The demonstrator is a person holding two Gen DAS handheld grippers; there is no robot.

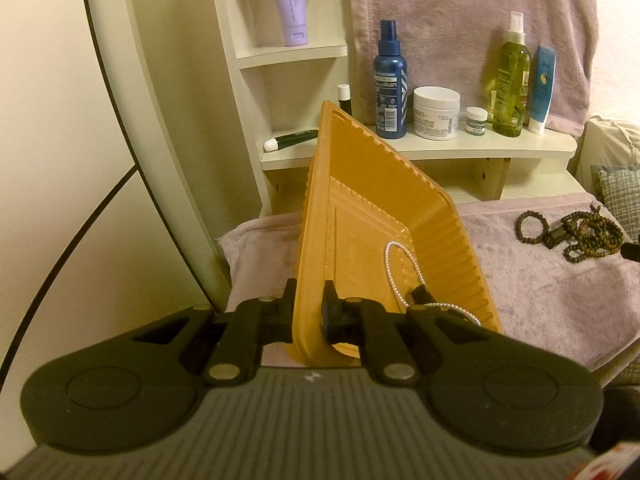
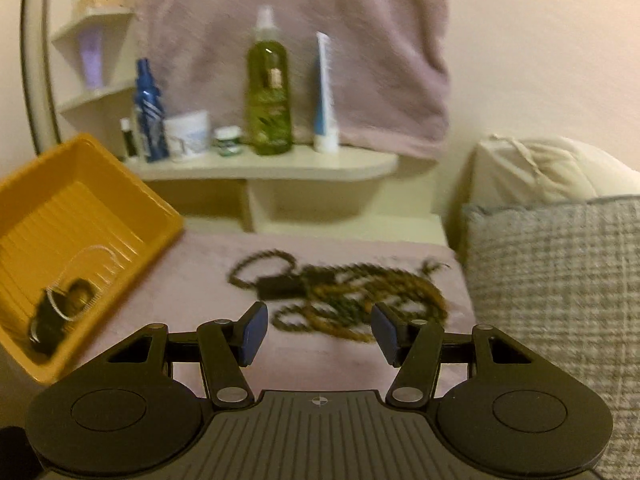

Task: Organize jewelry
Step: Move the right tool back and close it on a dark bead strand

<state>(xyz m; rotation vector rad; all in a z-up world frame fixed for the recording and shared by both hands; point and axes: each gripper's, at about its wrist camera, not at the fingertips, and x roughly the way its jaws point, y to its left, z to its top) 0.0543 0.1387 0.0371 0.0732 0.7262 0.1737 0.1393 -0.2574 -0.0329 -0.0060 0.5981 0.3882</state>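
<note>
My left gripper [image 1: 310,312] is shut on the near rim of an orange plastic tray [image 1: 360,208], which is tilted up on one side. A white pearl necklace [image 1: 394,272] and a small dark item [image 1: 420,293] lie in the tray's low corner. The tray also shows in the right wrist view [image 2: 132,208], blurred, with dark pieces [image 2: 56,316] inside. My right gripper [image 2: 316,334] is open and empty, just above a pile of brown wooden bead strands [image 2: 340,292] on the pink towel [image 2: 200,276]. The beads also show in the left wrist view [image 1: 576,234].
A cream shelf [image 1: 420,144] behind holds a blue spray bottle [image 1: 390,80], a white cream jar [image 1: 436,112], a green spray bottle [image 1: 512,76] and tubes. A purple tube [image 1: 290,0] stands in an upper cubby. A grey checked cushion [image 2: 560,280] lies at the right.
</note>
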